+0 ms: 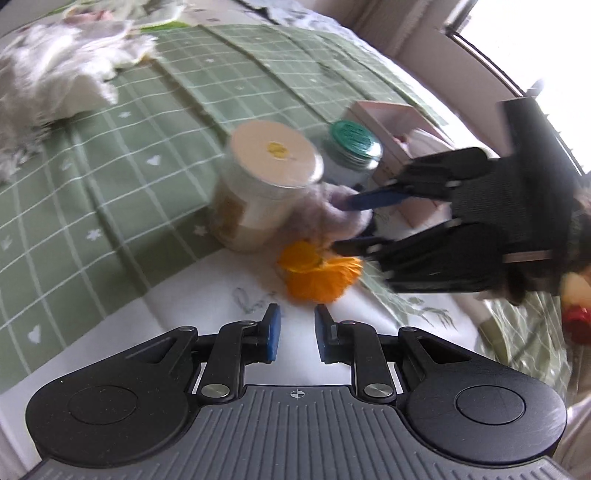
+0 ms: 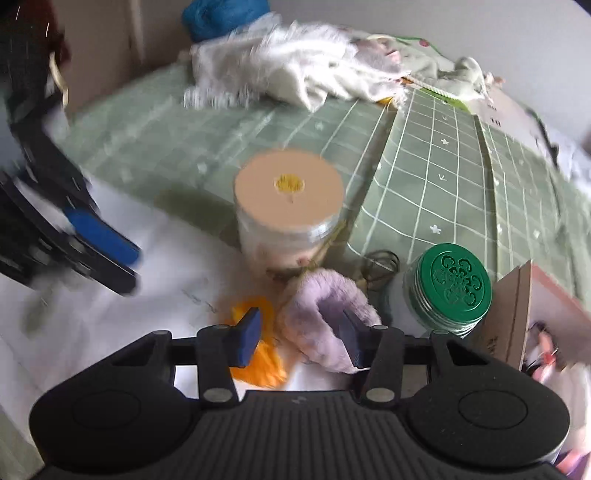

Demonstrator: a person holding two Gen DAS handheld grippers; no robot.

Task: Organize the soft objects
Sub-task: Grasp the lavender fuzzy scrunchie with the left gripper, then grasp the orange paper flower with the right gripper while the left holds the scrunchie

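Note:
A fluffy lilac scrunchie (image 2: 325, 314) lies beside an orange scrunchie (image 2: 260, 347) on the white cloth, in front of a jar with a tan lid (image 2: 290, 195). My right gripper (image 2: 299, 332) is open with its jaws around the lilac scrunchie; one finger reaches inside its loop. In the left wrist view the right gripper (image 1: 351, 221) straddles the lilac scrunchie (image 1: 332, 210) above the orange one (image 1: 317, 273). My left gripper (image 1: 297, 336) is open and empty, just short of the orange scrunchie.
A green-lidded jar (image 2: 454, 284) and a pink cardboard box (image 2: 546, 317) stand to the right. A heap of white fluffy cloth (image 2: 295, 74) lies at the far side of the green checked cover (image 2: 443, 166). A blue yarn ball (image 2: 221, 18) sits behind it.

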